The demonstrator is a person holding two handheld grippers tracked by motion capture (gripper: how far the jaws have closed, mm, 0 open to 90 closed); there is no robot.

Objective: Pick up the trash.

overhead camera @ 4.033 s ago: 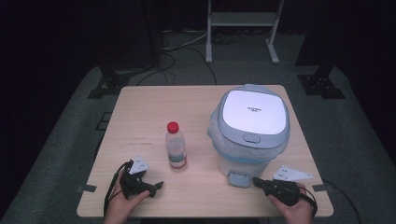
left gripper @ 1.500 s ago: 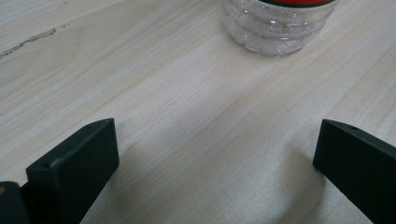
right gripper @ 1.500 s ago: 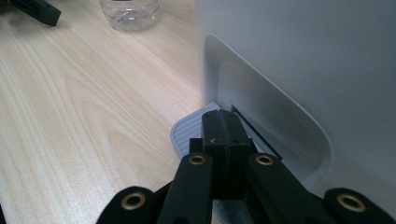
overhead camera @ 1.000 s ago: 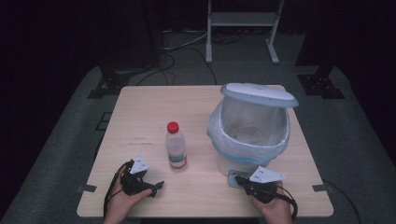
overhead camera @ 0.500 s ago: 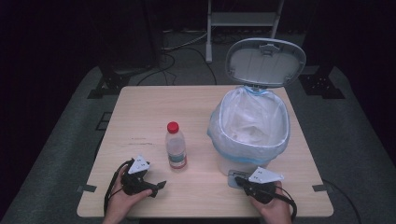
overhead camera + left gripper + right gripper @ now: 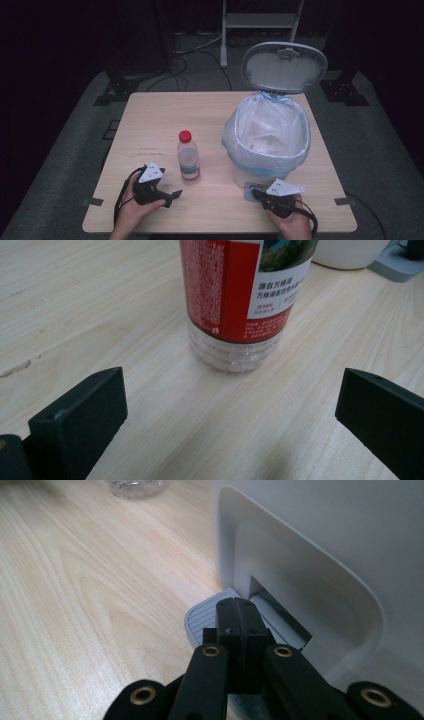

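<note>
The right claw [image 6: 235,617], jaws pressed together, bears on the grey ribbed pedal [image 6: 210,620] of the white lined bin [image 6: 267,145], whose lid [image 6: 284,67] stands raised. The left claw [image 6: 172,195] gapes wide, empty, facing the red-labelled clear plastic bottle [image 6: 240,300] just ahead on the pale wooden tabletop [image 6: 165,115].

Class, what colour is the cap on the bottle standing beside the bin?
Red; the cap of the bottle shows best in the high view.

Right gripper [image 6: 239,611] jaws pressed together, tips on grey pedal [image 6: 202,622], white bin base [image 6: 320,555], wooden table [image 6: 75,590]
</note>
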